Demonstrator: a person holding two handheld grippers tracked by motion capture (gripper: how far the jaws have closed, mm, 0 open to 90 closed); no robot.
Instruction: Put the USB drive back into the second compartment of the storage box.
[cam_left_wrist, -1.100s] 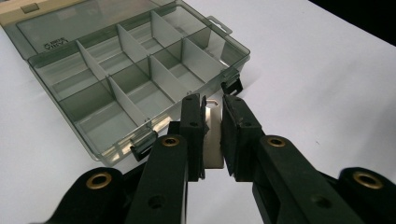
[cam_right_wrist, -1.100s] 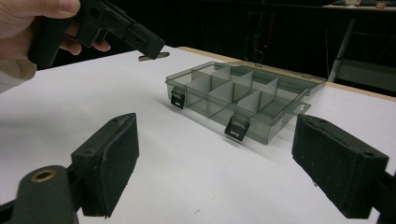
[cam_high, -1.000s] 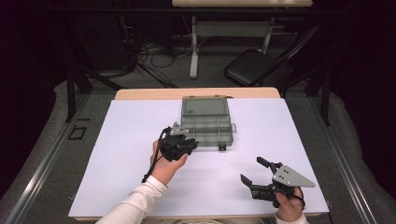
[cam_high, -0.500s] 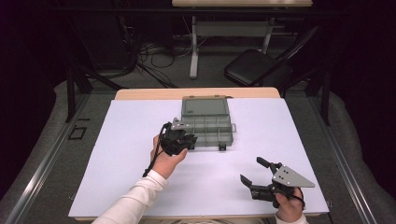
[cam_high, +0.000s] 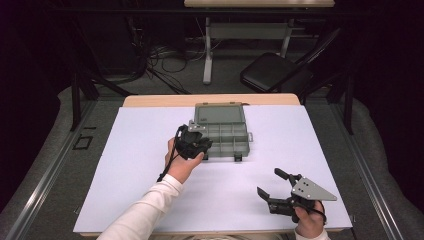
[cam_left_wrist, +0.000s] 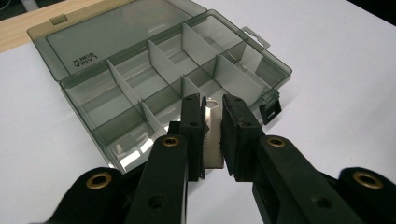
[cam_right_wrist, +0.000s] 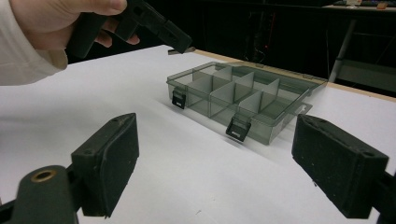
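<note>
Slippage of the thin, flat, silvery metal plate (cam_left_wrist: 213, 135) is judged the main hazard: it is clamped on edge between the narrowly set fingers (cam_left_wrist: 193, 133) of the left gripper (cam_high: 196, 143), above the near-left corner of the smoke-grey translucent plastic compartment box (cam_high: 227, 134). With so little contact, a tilt of the hand could let the plate pivot or drop. If it is released over a white divider (cam_left_wrist: 159, 65) rather than over a cell, it may lodge on edge or land in the wrong compartment. Contact with the box wall could push the light box across the white counter (cam_high: 135, 150), as nothing is seen to hold it down. The open lid (cam_left_wrist: 116, 32) lies back on the far side and could be knocked.

The right gripper (cam_high: 274, 191) rests near the right front edge of the counter, its fingers spread wide with nothing between them, well apart from the box.

The plate's lower edge is hidden behind the fingers, so its full shape cannot be told. In the high view it is too small to be made out. Compartment contents are hard to judge through the tinted walls; the cells appear empty.
</note>
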